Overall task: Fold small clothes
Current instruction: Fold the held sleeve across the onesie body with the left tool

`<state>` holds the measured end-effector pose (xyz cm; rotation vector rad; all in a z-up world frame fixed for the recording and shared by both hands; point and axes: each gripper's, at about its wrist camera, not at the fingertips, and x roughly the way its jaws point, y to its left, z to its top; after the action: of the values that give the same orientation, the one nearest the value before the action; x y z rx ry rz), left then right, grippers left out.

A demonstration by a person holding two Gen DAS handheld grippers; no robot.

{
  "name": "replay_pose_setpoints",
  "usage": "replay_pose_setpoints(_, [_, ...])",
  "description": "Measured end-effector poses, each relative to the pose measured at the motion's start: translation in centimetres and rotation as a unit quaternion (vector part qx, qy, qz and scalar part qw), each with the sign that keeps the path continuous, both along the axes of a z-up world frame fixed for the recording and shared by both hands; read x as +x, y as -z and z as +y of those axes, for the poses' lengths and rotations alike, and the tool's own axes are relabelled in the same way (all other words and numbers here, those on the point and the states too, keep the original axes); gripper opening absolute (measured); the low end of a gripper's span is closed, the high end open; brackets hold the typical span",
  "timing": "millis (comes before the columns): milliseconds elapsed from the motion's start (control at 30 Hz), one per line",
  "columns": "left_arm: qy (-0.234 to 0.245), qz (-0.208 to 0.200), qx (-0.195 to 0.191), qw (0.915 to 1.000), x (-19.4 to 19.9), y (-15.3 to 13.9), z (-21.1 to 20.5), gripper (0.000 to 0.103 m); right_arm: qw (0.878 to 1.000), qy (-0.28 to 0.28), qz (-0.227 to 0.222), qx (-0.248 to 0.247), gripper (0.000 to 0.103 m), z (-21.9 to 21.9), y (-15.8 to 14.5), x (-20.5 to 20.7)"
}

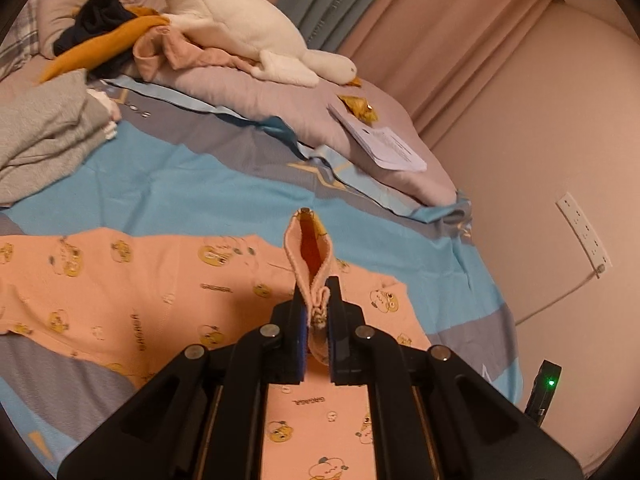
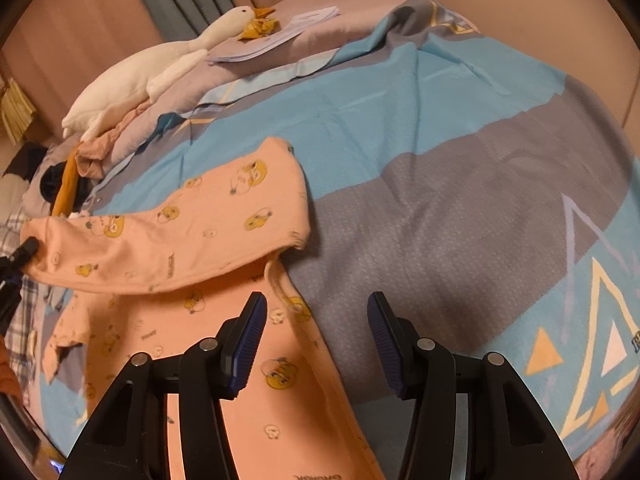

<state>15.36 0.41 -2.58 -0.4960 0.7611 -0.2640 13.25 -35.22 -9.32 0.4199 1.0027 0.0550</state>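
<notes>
A peach-pink child's garment (image 1: 140,280) printed with yellow cartoon ducks lies spread on the bed. My left gripper (image 1: 318,292) is shut on its ribbed cuff (image 1: 308,248), which sticks up beyond the fingertips, raised off the bed. In the right wrist view that part of the garment (image 2: 200,216) hangs lifted and draped over the flat part (image 2: 240,360), with the left gripper's tip (image 2: 28,248) at the far left edge. My right gripper (image 2: 317,298) is open, with nothing between its fingers, above the garment's right edge and the grey stripe of the bedspread (image 2: 440,220).
A white goose plush (image 1: 240,28) lies on a pillow at the back beside a heap of dark, mustard and pink clothes (image 1: 112,40). A grey garment (image 1: 44,136) sits at the left. Papers (image 1: 384,140) rest on the pillow. A wall socket (image 1: 584,232) is at the right.
</notes>
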Motion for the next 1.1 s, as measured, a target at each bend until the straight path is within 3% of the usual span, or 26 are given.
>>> replay_pose_setpoints(167, [-0.025, -0.008, 0.011, 0.9996, -0.5, -0.5, 1.8, 0.007, 1.0, -0.019, -0.006, 0.008, 0.052, 1.1, -0.1, 1.2])
replay_pose_setpoints(333, [-0.045, -0.006, 0.023, 0.9987, -0.9, -0.3, 3.3, 0.007, 0.999, -0.039, -0.003, 0.017, 0.046, 2.6, 0.1, 2.7])
replay_pose_setpoints(433, [-0.053, -0.007, 0.023, 0.9983, -1.1, -0.4, 4.0, 0.006, 0.998, -0.055, -0.001, 0.01, 0.037, 3.8, 0.4, 3.6])
replay_pose_setpoints(633, [-0.067, 0.0, 0.028, 0.9973, -1.7, 0.3, 5.3, 0.007, 0.997, -0.07, 0.025, 0.007, 0.035, 5.4, 1.8, 5.1])
replay_pose_setpoints(833, [-0.087, 0.027, 0.051, 0.9946, -1.8, 2.5, 6.5, 0.007, 0.996, -0.072, 0.045, -0.007, 0.035, 5.9, 2.8, 5.4])
replay_pose_setpoints(1100, [-0.104, 0.065, 0.053, 0.991, -1.9, 6.2, 8.0, 0.007, 0.996, -0.076, 0.048, -0.011, 0.035, 5.9, 3.1, 5.6])
